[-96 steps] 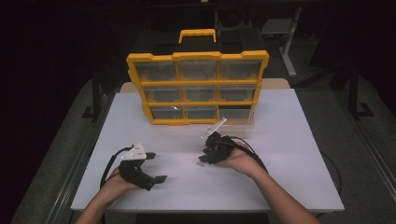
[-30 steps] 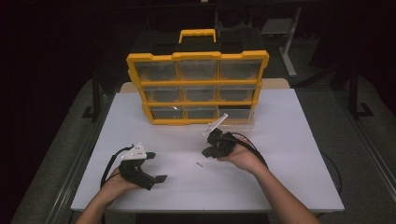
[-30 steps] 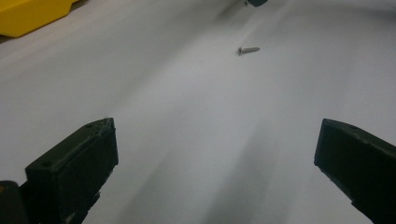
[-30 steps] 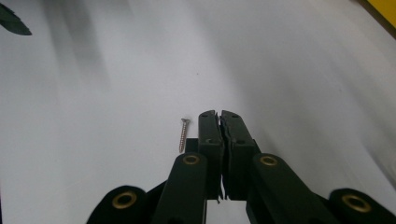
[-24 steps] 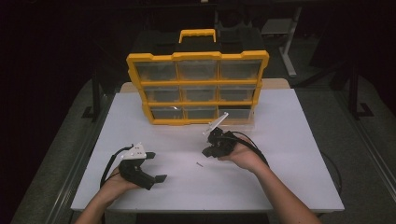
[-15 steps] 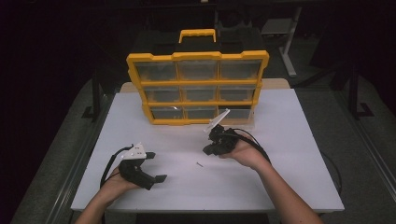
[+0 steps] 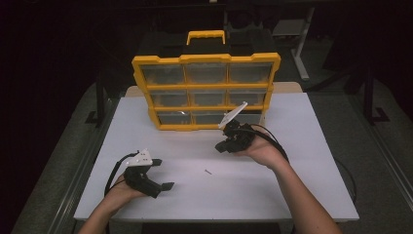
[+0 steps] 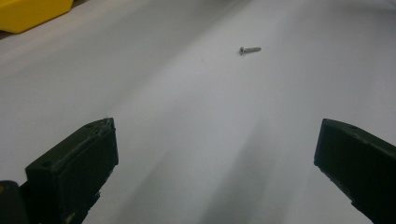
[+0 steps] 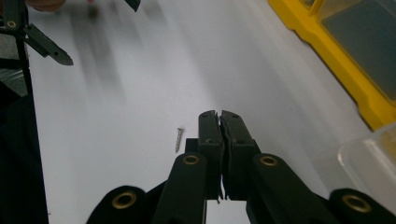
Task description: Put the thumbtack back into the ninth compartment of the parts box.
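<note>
A small silver screw lies loose on the white table between the two hands. My left gripper rests at the front left with its jaws wide open and nothing between them. In the left gripper view the screw lies well ahead of the jaws. My right gripper hovers farther back, near the yellow drawer organizer, jaws shut and empty. In the right gripper view the screw lies just left of the closed tips.
The organizer stands upright at the table's back centre, with three rows of clear drawers and a yellow handle. Its yellow frame and a clear drawer edge show right of the right gripper. Black cables trail from both grippers.
My right gripper has pulled back and to the right, away from the screw and toward the organizer. The screw stays where it lay on the table. The left hand has not moved.
</note>
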The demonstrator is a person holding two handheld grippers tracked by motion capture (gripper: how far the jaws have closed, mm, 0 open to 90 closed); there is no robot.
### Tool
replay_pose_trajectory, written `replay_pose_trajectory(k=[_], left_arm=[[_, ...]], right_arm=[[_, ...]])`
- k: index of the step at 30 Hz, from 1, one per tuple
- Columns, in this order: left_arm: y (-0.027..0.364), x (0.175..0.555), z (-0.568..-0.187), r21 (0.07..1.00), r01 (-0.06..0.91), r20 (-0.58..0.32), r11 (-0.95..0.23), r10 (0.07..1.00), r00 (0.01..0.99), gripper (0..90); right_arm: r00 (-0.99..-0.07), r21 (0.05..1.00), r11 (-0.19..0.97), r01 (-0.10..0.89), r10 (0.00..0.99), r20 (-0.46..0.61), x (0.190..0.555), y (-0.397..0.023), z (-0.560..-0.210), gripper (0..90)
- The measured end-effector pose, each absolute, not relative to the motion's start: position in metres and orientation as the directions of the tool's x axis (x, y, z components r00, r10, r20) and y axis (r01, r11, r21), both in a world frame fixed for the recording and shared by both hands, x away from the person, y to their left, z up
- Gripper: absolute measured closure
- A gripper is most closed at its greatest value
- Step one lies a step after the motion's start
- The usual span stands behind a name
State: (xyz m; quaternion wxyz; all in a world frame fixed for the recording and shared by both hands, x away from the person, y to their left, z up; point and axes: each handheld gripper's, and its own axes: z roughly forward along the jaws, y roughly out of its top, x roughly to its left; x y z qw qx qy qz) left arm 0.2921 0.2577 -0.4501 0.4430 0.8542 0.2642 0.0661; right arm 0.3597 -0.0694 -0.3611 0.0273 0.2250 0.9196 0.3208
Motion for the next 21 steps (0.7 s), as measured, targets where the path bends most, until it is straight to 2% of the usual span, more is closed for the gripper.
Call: replay_pose_trajectory(k=[11,21], left_arm=[[0.258,0.292,-0.450,0.792,0.390,-0.119,-0.470,0.508,0.853,0.0],[0.257,0.291,-0.450,0.791,0.389,-0.117,-0.472,0.508,0.854,0.0]], right_arm=[[-0.884,0.605,0.679,0.416,0.457,0.095,0.368,-0.076,-0.344,86.4],[-0.846,0.634,0.638,0.437,0.531,0.048,0.382,-0.094,-0.332,86.5]])
